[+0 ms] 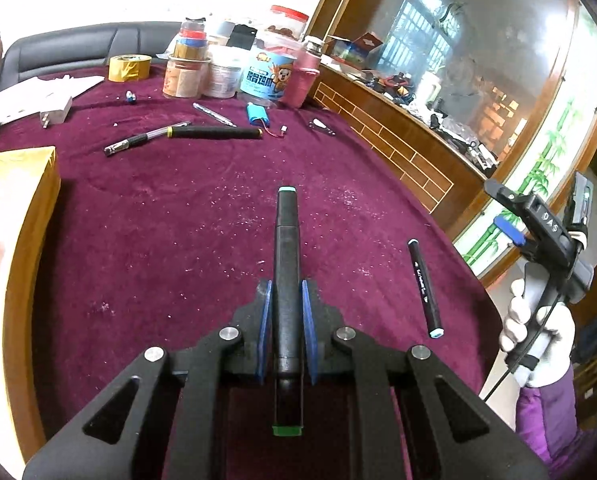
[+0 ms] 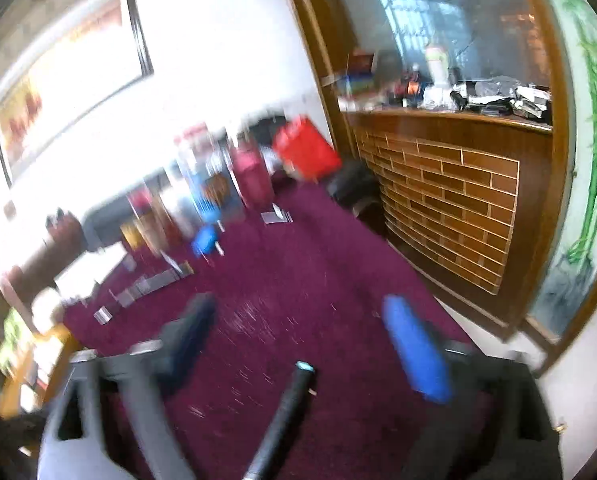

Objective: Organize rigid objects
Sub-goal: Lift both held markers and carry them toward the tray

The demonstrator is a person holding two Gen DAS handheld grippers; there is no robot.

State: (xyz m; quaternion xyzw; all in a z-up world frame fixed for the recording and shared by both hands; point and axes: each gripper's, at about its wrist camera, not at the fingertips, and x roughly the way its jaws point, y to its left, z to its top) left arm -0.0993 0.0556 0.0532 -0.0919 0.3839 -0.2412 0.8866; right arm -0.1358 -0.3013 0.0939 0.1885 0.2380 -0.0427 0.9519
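My left gripper is shut on a black marker; its teal cap points forward and its green end sits back between the arms, above the maroon tablecloth. A second black marker with a light-blue end lies on the cloth to the right. In the blurred right wrist view that second marker lies low between the wide-apart fingers of my right gripper, which is open and touches nothing. From the left wrist view the right gripper hangs past the table's right edge in a white-gloved hand.
At the back lie a long black pen, a clear pen, a blue battery pack and a white plug. Behind them stand a tape roll and several jars. A yellow box is left, a brick-patterned cabinet right.
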